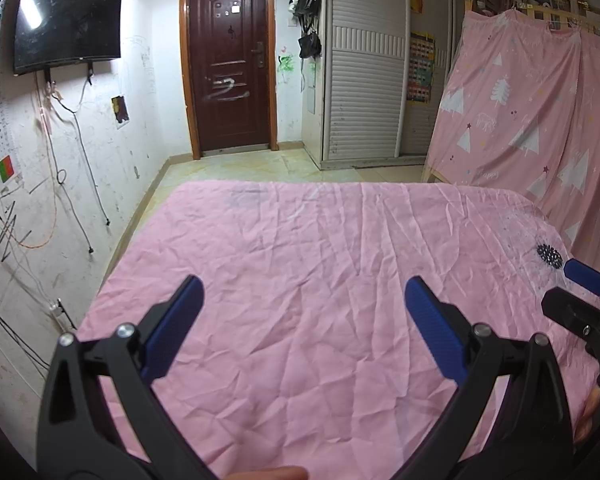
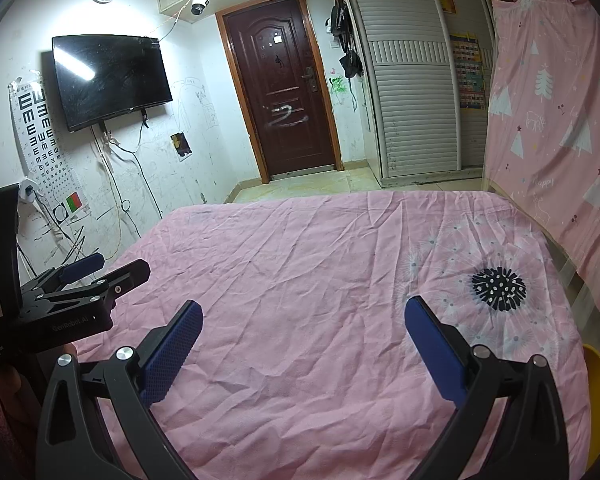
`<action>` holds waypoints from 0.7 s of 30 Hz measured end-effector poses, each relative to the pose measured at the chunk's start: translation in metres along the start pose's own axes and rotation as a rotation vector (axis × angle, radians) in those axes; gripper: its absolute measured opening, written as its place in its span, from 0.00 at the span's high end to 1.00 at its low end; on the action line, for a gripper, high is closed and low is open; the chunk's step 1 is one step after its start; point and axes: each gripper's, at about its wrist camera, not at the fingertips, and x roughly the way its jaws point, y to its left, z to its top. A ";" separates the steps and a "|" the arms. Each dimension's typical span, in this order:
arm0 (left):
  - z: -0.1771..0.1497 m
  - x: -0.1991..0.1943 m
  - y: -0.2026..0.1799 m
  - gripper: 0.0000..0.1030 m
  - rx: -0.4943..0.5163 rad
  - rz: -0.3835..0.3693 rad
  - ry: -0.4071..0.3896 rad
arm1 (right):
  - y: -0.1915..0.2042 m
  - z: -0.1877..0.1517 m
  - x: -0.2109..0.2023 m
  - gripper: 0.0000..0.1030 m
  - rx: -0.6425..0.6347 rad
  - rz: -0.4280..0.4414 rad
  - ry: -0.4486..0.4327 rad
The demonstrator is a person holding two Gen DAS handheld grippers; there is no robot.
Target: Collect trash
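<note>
No piece of trash shows in either view. A wrinkled pink sheet covers the flat surface under both grippers. My left gripper hovers over its near middle, blue pads wide apart and nothing between them. My right gripper hangs open the same way over the sheet, also holding nothing. Each gripper shows in the other's view: the right gripper at the right edge, the left gripper at the left edge. A dark flower print marks the sheet's right side.
A yellow rounded object sits low beside the sheet's right edge. A pink patterned curtain hangs on the right. Beyond the sheet are a tiled floor, a brown door, louvred wardrobes and a wall-mounted TV with dangling cables.
</note>
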 end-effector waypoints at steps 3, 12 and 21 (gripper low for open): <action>0.000 0.000 0.000 0.06 -0.002 0.000 0.001 | 0.000 0.000 0.000 0.09 0.000 -0.001 0.000; 0.001 0.000 0.000 0.06 -0.001 0.003 0.000 | 0.000 0.000 0.000 0.09 0.000 -0.001 0.000; -0.001 -0.001 0.000 0.06 0.001 0.006 -0.004 | 0.000 0.000 0.000 0.09 0.001 -0.001 0.000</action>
